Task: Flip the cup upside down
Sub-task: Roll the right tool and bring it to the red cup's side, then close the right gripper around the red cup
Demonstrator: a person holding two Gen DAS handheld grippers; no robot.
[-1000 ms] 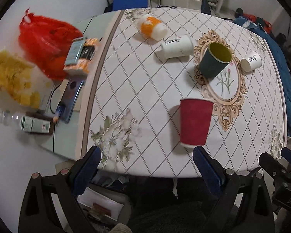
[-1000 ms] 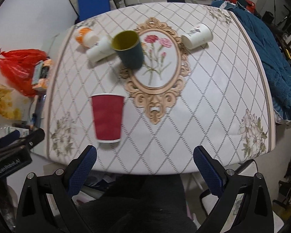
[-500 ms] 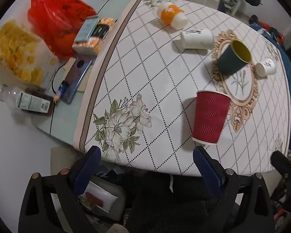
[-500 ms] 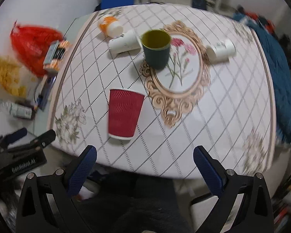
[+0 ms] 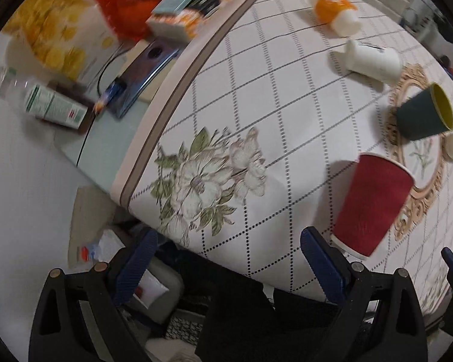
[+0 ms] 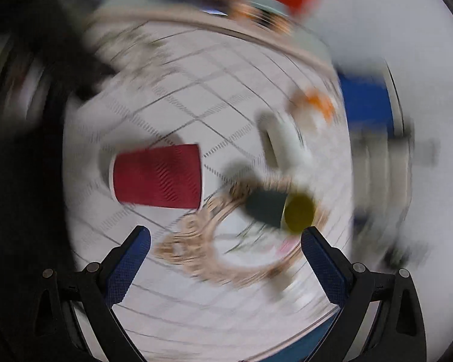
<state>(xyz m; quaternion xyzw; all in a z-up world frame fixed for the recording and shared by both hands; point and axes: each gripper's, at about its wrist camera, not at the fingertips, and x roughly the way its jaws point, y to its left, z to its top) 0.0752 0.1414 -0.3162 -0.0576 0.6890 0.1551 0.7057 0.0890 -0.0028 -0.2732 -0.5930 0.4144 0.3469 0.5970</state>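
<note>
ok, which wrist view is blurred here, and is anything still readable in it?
Right wrist view: heavy rotational smear, table pattern streaked; the red cup and dark green cup remain recognisable, and the right gripper itself is sharp. Left wrist view: mostly crisp, slight blur on the red bag at top.

Left gripper (image 5: 226, 259) fingers spread, empty; red cup (image 5: 373, 205) upright on tablecloth (image 5: 256, 96)

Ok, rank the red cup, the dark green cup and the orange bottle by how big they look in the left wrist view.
1. red cup, clearly largest, though it is also nearest the camera.
2. dark green cup.
3. orange bottle, close to the green cup in apparent size and farthest away, so that order is unsure.
</note>
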